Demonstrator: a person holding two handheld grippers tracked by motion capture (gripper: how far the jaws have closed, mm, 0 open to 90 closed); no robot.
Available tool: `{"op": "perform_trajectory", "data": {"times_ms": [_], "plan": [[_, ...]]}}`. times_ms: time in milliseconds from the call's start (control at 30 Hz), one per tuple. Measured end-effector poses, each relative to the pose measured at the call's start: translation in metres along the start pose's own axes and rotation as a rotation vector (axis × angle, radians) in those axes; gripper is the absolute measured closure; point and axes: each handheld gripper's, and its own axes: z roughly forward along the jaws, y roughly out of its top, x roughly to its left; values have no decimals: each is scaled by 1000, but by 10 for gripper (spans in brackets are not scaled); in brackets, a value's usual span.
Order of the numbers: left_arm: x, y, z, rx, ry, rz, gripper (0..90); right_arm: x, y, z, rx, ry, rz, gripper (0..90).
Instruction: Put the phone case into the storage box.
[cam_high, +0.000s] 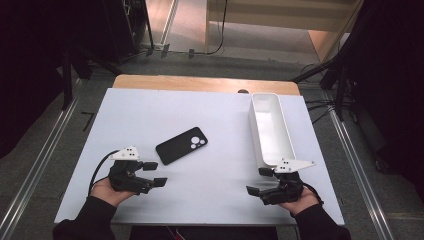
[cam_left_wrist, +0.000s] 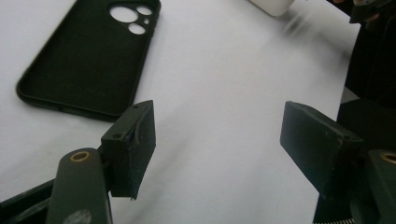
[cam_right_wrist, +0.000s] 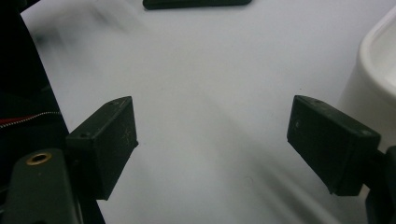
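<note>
Black phone case (cam_high: 181, 145), one only, lies flat on the white bench (cam_high: 150, 110), back up, camera cut-outs toward the far right corner. Taking the case as landmark: left gripper (cam_high: 156, 173) sits just near-side of it, a little left, jaws apart and holding nothing; in the left gripper view the case (cam_left_wrist: 88, 56) lies just beyond the left jaw, not touching it. Right gripper (cam_high: 260, 181) rests well to the right of the case and nearer the person, jaws likewise spread and empty; its own view has bare bench between them and the case's edge (cam_right_wrist: 196, 3) at the top. One white bin (cam_high: 270, 127), long and narrow, stands right of the case, open side up, its near end just beside the right gripper; the bin wall (cam_right_wrist: 369, 88) shows close by the right jaw. Count: one case, one bin, two grippers, two hands. Judgement: both grippers look parked at the near edge in a ready pose, left placed for the case, right by the bin to steady or receive. Case lying skewed probably suits a pinch across its short width. Bin looks empty from above.
</note>
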Motion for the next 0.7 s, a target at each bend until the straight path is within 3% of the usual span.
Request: {"op": "perform_trajectory", "data": {"times_ms": [433, 700], "plan": [[19, 12, 5, -2, 40, -5, 262, 0, 0, 1, 2, 3, -3, 144], [25, 22, 8, -6, 31, 0, 263, 0, 0, 1, 4, 3, -3, 144]]}}
